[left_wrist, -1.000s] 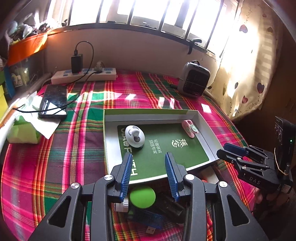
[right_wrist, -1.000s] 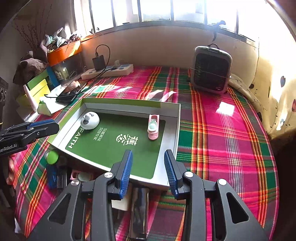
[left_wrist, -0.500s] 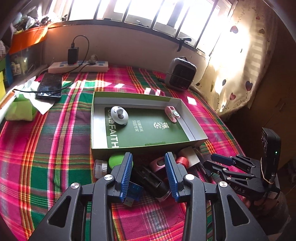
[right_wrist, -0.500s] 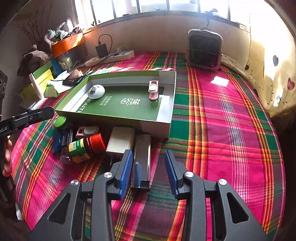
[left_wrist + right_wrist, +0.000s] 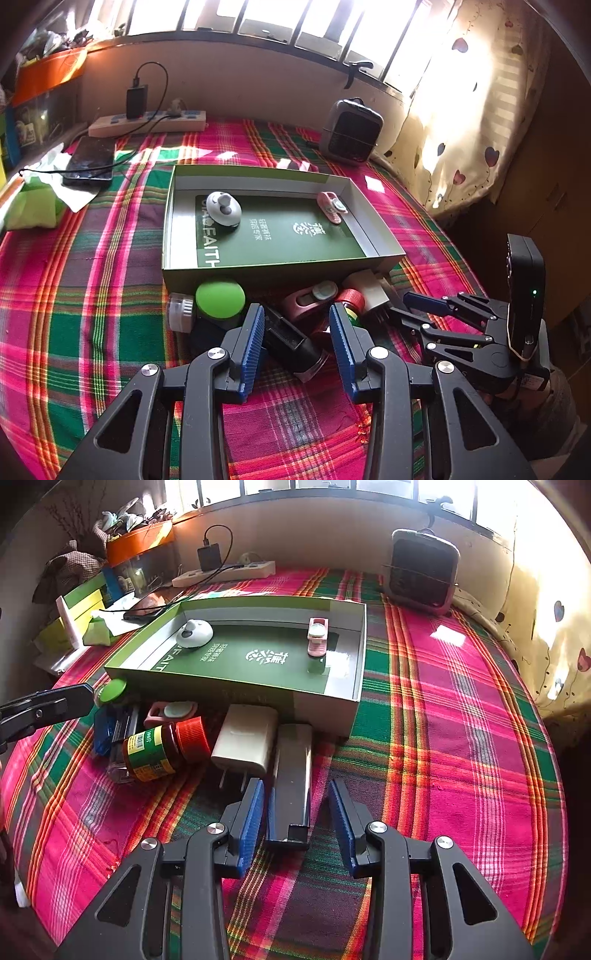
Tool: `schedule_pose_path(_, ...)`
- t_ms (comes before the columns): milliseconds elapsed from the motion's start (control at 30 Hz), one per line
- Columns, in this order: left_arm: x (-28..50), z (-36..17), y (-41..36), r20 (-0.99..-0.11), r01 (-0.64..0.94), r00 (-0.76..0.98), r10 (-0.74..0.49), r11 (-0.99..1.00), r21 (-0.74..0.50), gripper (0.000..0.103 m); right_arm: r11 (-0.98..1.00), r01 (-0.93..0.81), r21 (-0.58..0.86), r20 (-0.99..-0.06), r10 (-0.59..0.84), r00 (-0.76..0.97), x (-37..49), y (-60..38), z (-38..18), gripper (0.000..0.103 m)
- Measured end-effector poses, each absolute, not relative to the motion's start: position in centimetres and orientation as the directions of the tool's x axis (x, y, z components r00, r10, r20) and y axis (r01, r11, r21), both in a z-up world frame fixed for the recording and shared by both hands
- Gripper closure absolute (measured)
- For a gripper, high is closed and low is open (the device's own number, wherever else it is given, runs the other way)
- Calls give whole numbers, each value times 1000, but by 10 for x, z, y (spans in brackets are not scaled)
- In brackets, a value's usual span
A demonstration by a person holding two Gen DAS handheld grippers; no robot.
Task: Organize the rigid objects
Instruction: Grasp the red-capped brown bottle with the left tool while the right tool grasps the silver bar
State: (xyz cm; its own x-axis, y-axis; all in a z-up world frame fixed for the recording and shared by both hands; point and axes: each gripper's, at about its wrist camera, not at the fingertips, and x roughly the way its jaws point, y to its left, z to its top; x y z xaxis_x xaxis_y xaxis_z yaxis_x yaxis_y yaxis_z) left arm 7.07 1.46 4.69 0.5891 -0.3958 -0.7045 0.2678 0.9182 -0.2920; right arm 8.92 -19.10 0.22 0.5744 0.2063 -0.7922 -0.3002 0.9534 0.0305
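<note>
A green open box (image 5: 280, 273) (image 5: 325, 705) lies on the plaid cloth and holds a white round gadget (image 5: 223, 207) (image 5: 194, 633) and a pink clip (image 5: 332, 206) (image 5: 317, 637). In front of it lies a pile: a green-capped item (image 5: 220, 297) (image 5: 110, 690), a red-capped jar (image 5: 162, 749), a white charger (image 5: 245, 740), a pink gadget (image 5: 312, 295) (image 5: 170, 712) and a dark flat bar (image 5: 293, 782). My left gripper (image 5: 297, 345) is open over a black block (image 5: 293, 341). My right gripper (image 5: 297, 821) is open around the near end of the bar.
A small heater (image 5: 351, 131) (image 5: 424, 570) stands at the back right. A power strip (image 5: 147, 125) (image 5: 225, 573) and a phone (image 5: 90, 160) lie at the back left, next to tissues (image 5: 33, 206). A curtain (image 5: 480, 110) hangs on the right.
Both grippers have pulled back from over the box towards the near side. The pile in front of the box came into view. Both stayed open.
</note>
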Motion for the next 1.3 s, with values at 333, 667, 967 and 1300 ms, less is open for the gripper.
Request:
schedule_pose_path(333, 71, 43, -9, -727, 322, 555, -405, 910, -262, 63, 955, -296, 11, -789, 190, 584, 88, -196, 3, 78)
schedule_pose_path(667, 78, 33, -39, -763, 368, 519, -386, 906, -208, 63, 955, -296, 18, -787, 196, 585, 80, -211, 3, 79)
schedule_pose_path(967, 81, 25, -55, -782, 385, 485, -391, 899, -210, 63, 968, -248, 22, -788, 170, 592, 75, -232, 4, 78)
schedule_pose_path(1300, 84, 15, -68, -806, 378, 477, -351, 910, -173, 63, 972, -236, 15, -785, 157, 599, 71, -235, 3, 78)
